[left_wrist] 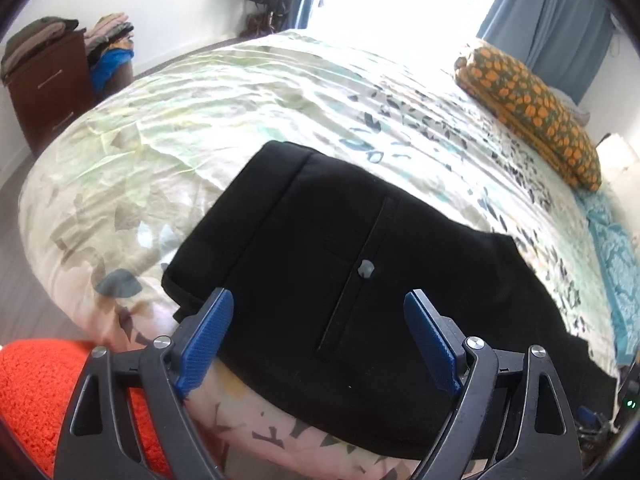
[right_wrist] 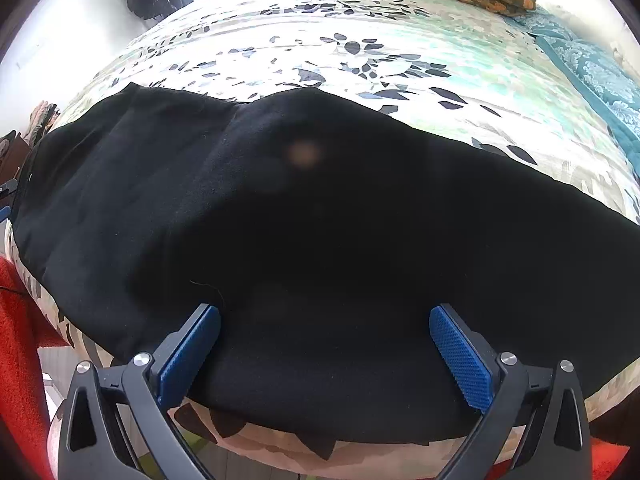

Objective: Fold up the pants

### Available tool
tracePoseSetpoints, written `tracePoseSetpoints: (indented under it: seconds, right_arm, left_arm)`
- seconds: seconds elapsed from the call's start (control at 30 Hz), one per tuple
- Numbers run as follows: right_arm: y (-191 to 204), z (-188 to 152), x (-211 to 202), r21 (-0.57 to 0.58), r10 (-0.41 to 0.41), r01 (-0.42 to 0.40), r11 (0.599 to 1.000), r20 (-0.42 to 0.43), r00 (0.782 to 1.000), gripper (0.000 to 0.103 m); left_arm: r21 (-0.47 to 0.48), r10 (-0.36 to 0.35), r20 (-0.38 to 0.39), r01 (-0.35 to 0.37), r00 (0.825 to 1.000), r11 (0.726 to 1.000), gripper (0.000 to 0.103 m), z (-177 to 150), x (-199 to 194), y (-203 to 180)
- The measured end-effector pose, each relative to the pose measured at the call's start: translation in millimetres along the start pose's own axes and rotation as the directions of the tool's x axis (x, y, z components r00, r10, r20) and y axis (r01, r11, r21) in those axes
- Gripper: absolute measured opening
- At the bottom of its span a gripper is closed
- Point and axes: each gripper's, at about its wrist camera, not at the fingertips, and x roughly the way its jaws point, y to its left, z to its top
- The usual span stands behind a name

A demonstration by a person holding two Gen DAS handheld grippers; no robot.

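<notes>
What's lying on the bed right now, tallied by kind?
Black pants: 1
Orange-patterned pillow: 1
Teal patterned cloth at the bed's edge: 1
Total: 3

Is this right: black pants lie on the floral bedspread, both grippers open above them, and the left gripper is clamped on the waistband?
Not quite. The left gripper isn't clamped on anything: in the left wrist view its jaws stand wide apart over the black pants, near the pocket button. The rest holds: pants on the floral bedspread, right gripper open too.
</notes>
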Motion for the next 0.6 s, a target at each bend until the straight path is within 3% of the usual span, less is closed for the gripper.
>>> tracePoseSetpoints:
  seconds: [0.1, 0.17, 0.23, 0.3, 0.37, 0.43, 0.53, 0.57, 0.6]
  right_arm:
    - [-4, 7, -12, 0.05, 0.021, -0.021, 0.999, 0.011, 1.0, 0.103]
    - [-11, 10, -32, 0.124, 0.056, -0.071, 0.99, 0.116, 0.992, 0.103]
    - [-15, 14, -48, 0.157, 0.068, -0.1, 0.982, 0.196, 0.978, 0.103]
    - [-15, 16, -55, 0.163, 0.05, -0.09, 0.983, 0.234, 0.971, 0.103]
    - [-13, 18, -51, 0.17, 0.047, -0.087, 0.982, 0.224, 0.973, 0.103]
    - [-10, 19, -42, 0.185, 0.069, -0.105, 0.977, 0.192, 0.979, 0.103]
    - [-3, 20, -36, 0.182, 0.104, -0.135, 0.974, 0.17, 0.98, 0.103]
    - [2, 20, -36, 0.166, 0.108, -0.137, 0.977, 0.173, 0.979, 0.103]
    - [4, 22, -38, 0.147, 0.107, -0.134, 0.98, 0.178, 0.978, 0.103]
  left_arm:
    - [-0.139, -0.048, 0.075, 0.058, 0.996, 0.989, 0.09, 15, -13, 43]
    - [-0.246, -0.099, 0.098, 0.12, 0.99, 0.962, 0.091, 21, -16, 80]
    - [-0.308, -0.135, 0.073, 0.151, 0.988, 0.939, 0.091, 21, -12, 103]
    - [-0.328, -0.15, 0.05, 0.158, 0.987, 0.931, 0.09, 16, -6, 110]
    - [-0.297, -0.136, 0.036, 0.141, 0.99, 0.944, 0.089, 12, -2, 104]
    - [-0.262, -0.113, 0.022, 0.115, 0.993, 0.958, 0.081, 10, 2, 98]
    - [-0.273, -0.099, 0.009, 0.098, 0.995, 0.957, 0.066, 11, 12, 98]
    - [-0.28, -0.097, 0.007, 0.095, 0.995, 0.955, 0.055, 11, 15, 98]
    - [-0.282, -0.105, 0.006, 0.103, 0.994, 0.954, 0.036, 11, 17, 99]
